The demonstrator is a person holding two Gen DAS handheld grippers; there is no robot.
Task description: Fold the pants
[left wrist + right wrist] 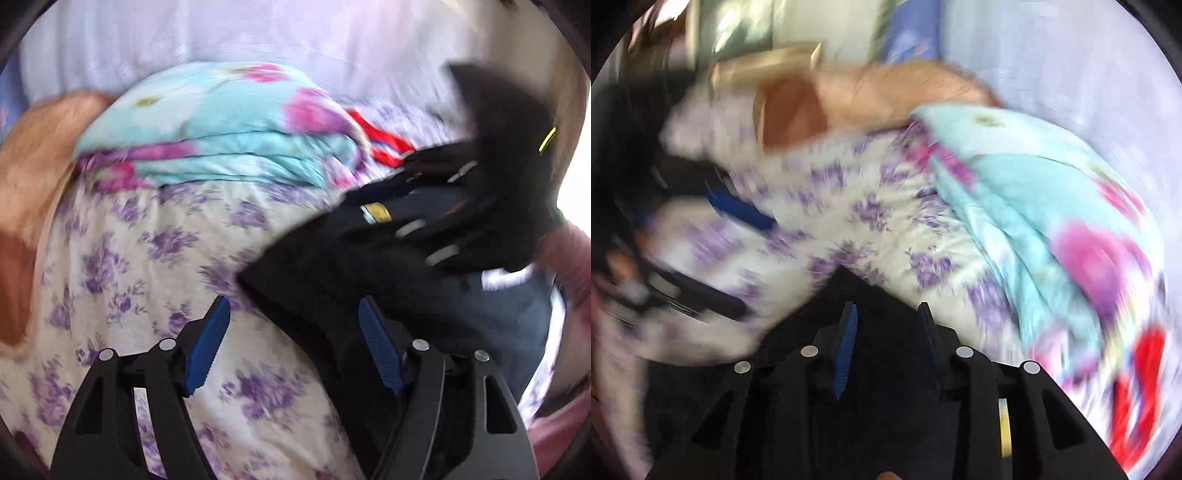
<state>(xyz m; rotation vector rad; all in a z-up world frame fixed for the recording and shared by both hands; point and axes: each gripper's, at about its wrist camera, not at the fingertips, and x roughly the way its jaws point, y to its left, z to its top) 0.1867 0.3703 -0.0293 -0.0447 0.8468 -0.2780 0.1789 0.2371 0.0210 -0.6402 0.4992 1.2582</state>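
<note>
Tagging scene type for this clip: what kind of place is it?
Most likely a bedroom, working on a bed: a purple-flowered sheet covers the surface, a folded turquoise floral quilt lies on it, and a tan headboard-like piece stands at one end.

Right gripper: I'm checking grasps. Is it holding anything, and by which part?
The right gripper is shut on the black pants, pinching a raised fold; blur hides which part. The left gripper is open, holding nothing.

Folded turquoise quilt (pixel 221 122) (pink blooms) on purple-flowered bedsheet (pixel 147 258); red cloth (pixel 380 138) beside.

bare purple-flowered white bedsheet (pixel 147 266) lies open leftward; a folded turquoise floral quilt (pixel 221 125) blocks beyond, black pants (pixel 332 280) rightward.
</note>
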